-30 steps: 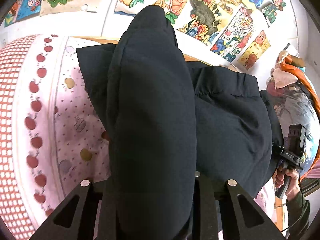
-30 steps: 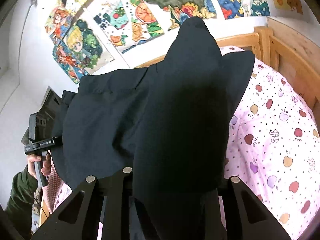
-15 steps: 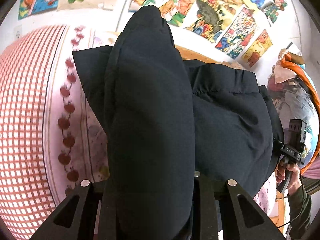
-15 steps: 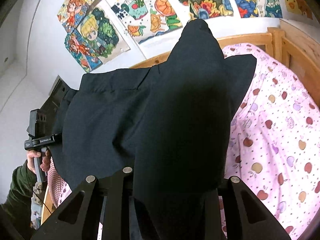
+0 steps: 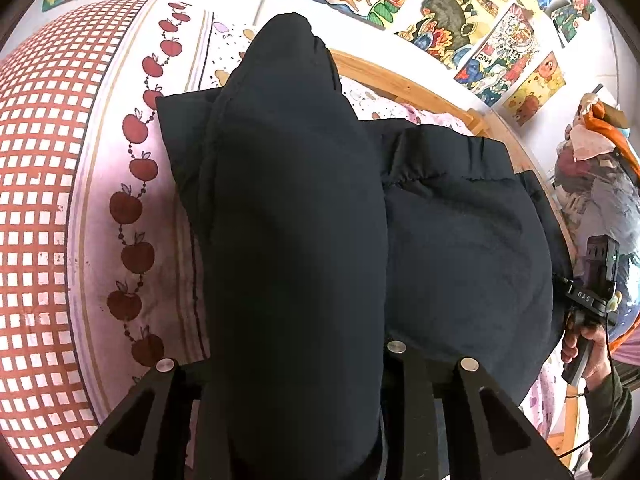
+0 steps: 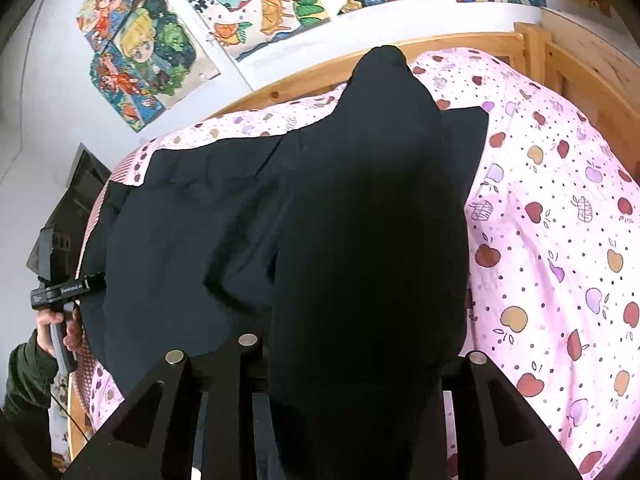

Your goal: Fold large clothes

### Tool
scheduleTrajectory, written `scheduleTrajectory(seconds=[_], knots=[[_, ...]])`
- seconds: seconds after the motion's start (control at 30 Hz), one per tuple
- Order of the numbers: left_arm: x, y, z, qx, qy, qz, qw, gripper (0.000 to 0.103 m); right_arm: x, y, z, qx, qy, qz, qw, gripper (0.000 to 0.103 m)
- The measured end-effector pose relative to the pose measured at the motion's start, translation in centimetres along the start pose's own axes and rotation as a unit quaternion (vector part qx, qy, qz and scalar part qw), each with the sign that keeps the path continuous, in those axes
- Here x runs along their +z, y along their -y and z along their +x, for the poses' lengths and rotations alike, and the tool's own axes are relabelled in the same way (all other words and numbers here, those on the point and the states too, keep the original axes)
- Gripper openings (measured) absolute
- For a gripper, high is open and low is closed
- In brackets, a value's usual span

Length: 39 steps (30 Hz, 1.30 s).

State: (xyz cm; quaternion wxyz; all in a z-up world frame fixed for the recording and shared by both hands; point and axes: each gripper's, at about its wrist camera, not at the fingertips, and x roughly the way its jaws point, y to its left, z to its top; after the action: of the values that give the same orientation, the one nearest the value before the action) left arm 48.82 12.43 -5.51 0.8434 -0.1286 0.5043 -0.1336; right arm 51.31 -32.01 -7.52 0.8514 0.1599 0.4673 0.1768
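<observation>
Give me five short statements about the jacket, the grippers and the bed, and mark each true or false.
1. The left gripper is clamped on a fold of the dark puffer jacket. True.
2. The right gripper is open and holds nothing. False: it grips a bunch of the same jacket.
3. The bedding under the jacket is pink with an apple print. True.
4. The bed frame is black metal. False: it is light wood.
5. The wall behind the bed is bare. False: colourful drawings are stuck to it.
</observation>
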Motion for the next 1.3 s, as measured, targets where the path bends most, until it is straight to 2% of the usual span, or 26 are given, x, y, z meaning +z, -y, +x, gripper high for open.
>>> scheduleTrajectory(seconds=[0.17,0.23,0.3,0.37,0.5,0.63,0.9,1.1,1.3], knots=[[0.8,1.9,1.1,0.025,0.001,0.008,0.9996,0.043,-0.4,0.5,0.4,-0.02,-0.003,0.018,1.0,0.047],[1.0,2.4,1.2,0.036,0.003,0.01,0.9993,0.048,-0.6,0.8,0.4,-0.026,-0.003,0.025,0.999,0.056],[1.1,2.7,1.3,0.051,0.004,0.01,0.9987,0.057,-0.7,1.0,0.4,-0.034,-0.001,0.029,0.999,0.073],[1.2,3.0,1.3,0.066,0.01,0.007,0.9977,0.068,-0.8,1.0,0.3,-0.047,0.003,0.031,0.998,0.079],[1.2,3.4,0.9,0.089,0.025,-0.007,0.9957,0.082,-0.8,0.9,0.0,-0.074,0.017,0.031,0.997,0.088],[1.0,4.1,0.2,0.1,0.044,-0.007,0.994,0.093,-0.8,0.9,-0.8,-0.094,0.037,0.037,0.994,0.092],[0.2,5.5,-1.3,0.127,0.086,0.009,0.9881,0.098,-1.2,-0.8,-2.8,-0.151,0.099,0.019,0.983,0.097],[-0.4,6.1,-3.4,0.155,0.136,0.0,0.9784,0.102,-1.6,-1.6,-4.7,-0.161,0.138,0.024,0.977,0.097],[-1.4,7.4,-6.0,0.181,0.199,0.018,0.963,0.103,-2.1,-2.8,-6.6,-0.167,0.177,0.009,0.97,0.098]])
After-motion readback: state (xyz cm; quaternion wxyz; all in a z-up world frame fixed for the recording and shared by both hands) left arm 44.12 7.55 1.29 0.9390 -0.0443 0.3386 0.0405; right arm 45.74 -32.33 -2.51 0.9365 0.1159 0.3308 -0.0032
